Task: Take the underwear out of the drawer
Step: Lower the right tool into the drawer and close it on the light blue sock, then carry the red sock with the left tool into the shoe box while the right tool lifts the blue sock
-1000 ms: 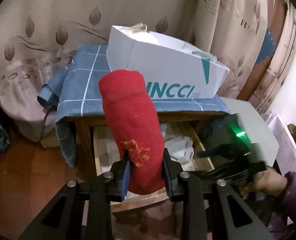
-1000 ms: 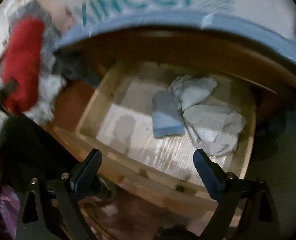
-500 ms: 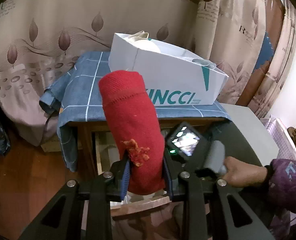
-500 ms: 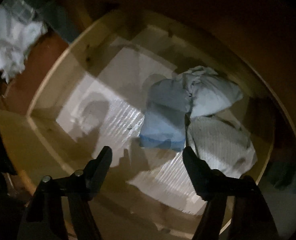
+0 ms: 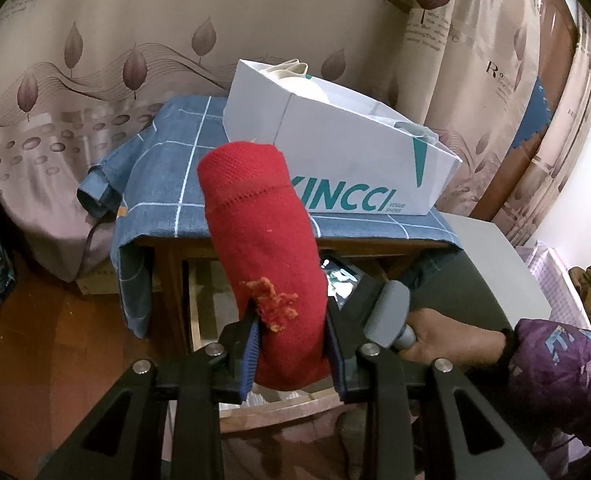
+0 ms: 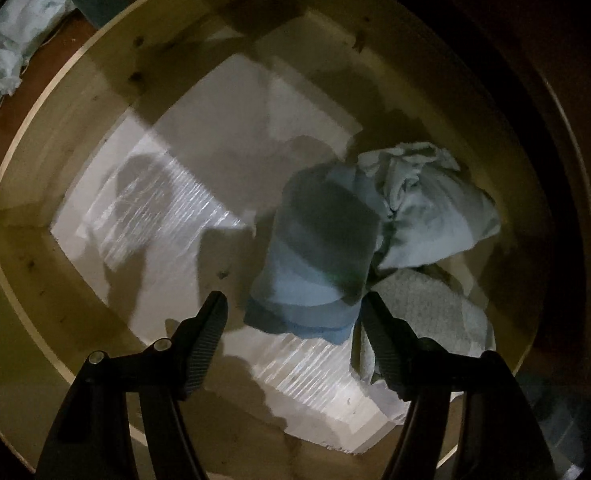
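Right gripper (image 6: pixel 293 316) poised straight down into the open pale wooden drawer (image 6: pixel 95 92), jaws spread and pinching nothing. Folded light-blue underwear with a darker blue hem (image 6: pixel 315 256) lying just ahead of the jaws and between their lines, hem edge nearest the tips, not yet touched.

Best handled by lowering until both pads flank the folded bundle near its hem, then closing squarely across the thick fold — not across a single loose layer. Worth keeping the right-hand jaw clear of the grey knitted cloth (image 6: pixel 431 312) lying just beside it, and of the crumpled pale-grey fabric (image 6: pixel 435 208) beyond, touching the blue piece; otherwise likely to drag a neighbour out too. Straight lift afterwards, clear of the drawer wall.

Left gripper (image 5: pixel 291 354) held above the drawer front, jaws pinching a rolled red knitted garment with an orange tuft (image 5: pixel 263 256) — standing upright from the jaws, in front of the blue-checked cloth on the desk (image 5: pixel 167 168) and the white cardboard shoe box (image 5: pixel 335 160).
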Action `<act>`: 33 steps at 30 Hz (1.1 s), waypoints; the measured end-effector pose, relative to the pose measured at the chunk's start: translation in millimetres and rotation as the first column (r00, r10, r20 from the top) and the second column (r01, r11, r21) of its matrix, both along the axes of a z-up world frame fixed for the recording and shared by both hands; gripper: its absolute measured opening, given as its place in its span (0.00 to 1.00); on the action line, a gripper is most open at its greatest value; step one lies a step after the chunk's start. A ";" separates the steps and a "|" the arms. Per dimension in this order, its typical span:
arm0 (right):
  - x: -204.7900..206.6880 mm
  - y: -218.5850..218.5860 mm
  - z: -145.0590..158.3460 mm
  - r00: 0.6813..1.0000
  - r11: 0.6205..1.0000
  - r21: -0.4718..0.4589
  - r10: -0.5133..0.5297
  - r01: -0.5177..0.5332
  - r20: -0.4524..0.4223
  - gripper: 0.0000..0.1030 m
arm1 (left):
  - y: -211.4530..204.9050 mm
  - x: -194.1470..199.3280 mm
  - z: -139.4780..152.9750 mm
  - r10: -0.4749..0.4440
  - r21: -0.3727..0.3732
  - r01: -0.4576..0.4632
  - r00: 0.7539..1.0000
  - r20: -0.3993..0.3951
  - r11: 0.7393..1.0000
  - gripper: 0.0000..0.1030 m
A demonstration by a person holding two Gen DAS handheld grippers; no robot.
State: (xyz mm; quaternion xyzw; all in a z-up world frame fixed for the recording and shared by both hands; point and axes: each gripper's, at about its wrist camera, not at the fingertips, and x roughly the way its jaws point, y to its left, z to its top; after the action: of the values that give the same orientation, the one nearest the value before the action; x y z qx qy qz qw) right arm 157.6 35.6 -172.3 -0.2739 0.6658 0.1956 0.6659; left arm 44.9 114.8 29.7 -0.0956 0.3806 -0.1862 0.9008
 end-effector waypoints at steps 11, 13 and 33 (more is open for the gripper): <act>9.1 3.9 -9.0 0.997 0.996 -0.051 0.073 -0.074 -0.031 0.45 | -2.8 2.1 -3.2 0.003 0.013 -0.003 1.000 -0.017 1.000 0.30; 9.0 6.5 -13.4 0.995 0.994 -0.070 0.087 -0.090 -0.045 0.43 | -4.0 2.2 -3.9 0.001 0.018 -0.001 1.000 -0.020 1.000 0.30; -70.6 -39.2 112.9 0.987 0.990 0.128 0.048 -0.068 0.153 0.30 | -5.8 0.4 -3.8 0.010 0.035 -0.010 1.000 -0.006 0.999 0.30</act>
State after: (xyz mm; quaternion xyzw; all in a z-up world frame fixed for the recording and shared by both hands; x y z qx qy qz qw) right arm 87.0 -3.7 -59.3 -0.2622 0.5912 0.2374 0.7248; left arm 45.2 108.9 25.9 -0.0822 0.3863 -0.1748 0.9019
